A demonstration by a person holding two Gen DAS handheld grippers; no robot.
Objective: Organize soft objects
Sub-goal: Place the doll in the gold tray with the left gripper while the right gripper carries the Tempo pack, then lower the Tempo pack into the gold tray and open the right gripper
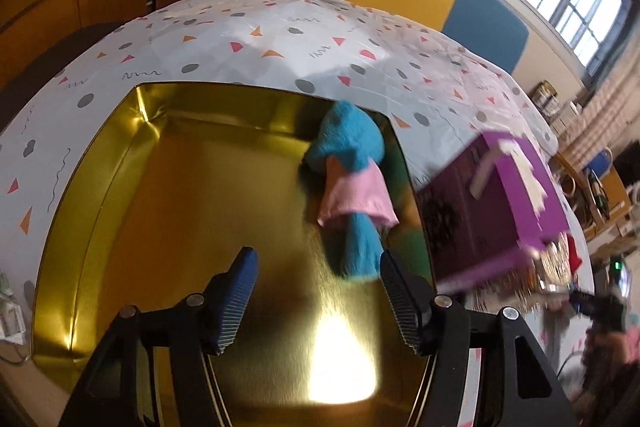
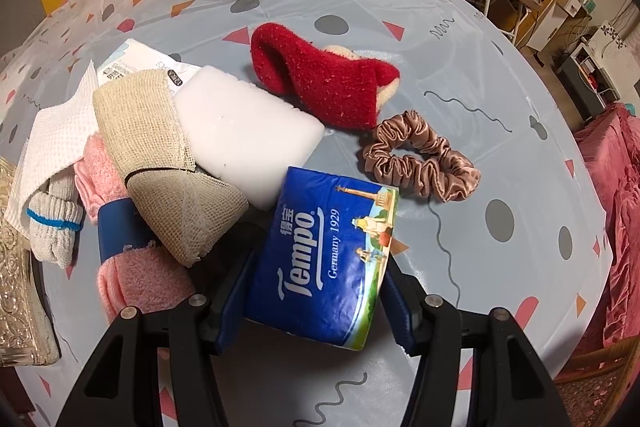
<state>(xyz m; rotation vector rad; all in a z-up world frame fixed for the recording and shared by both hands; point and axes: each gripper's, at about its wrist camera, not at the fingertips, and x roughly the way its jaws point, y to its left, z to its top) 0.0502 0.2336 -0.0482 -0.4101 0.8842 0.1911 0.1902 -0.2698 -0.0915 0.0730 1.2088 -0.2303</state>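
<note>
We take the gold tin (image 1: 96, 187) as our landmark. Nearest in the left wrist view, the left gripper (image 1: 316, 303) hangs over the tin's bare floor, jaws apart with nothing between them. Just beyond its right finger lies the blue sock (image 1: 348, 155), banded by a pink paper sleeve (image 1: 356, 199), resting inside the tin along its right wall, long axis running away from the tongs toward the far rim. Outside that wall stands a purple box (image 1: 512, 195). In the right wrist view, the right gripper (image 2: 316, 291) clamps the blue tissue pack (image 2: 324, 259), pads pressing both flanks, long axis pointing away from us. We judge the pack goes next; the tin lies off to the pack's left, only its embossed outer wall (image 2: 20, 291) showing. Farther out: white sponge (image 2: 244, 135), red sock (image 2: 324, 79), satin scrunchie (image 2: 420, 155).
</note>
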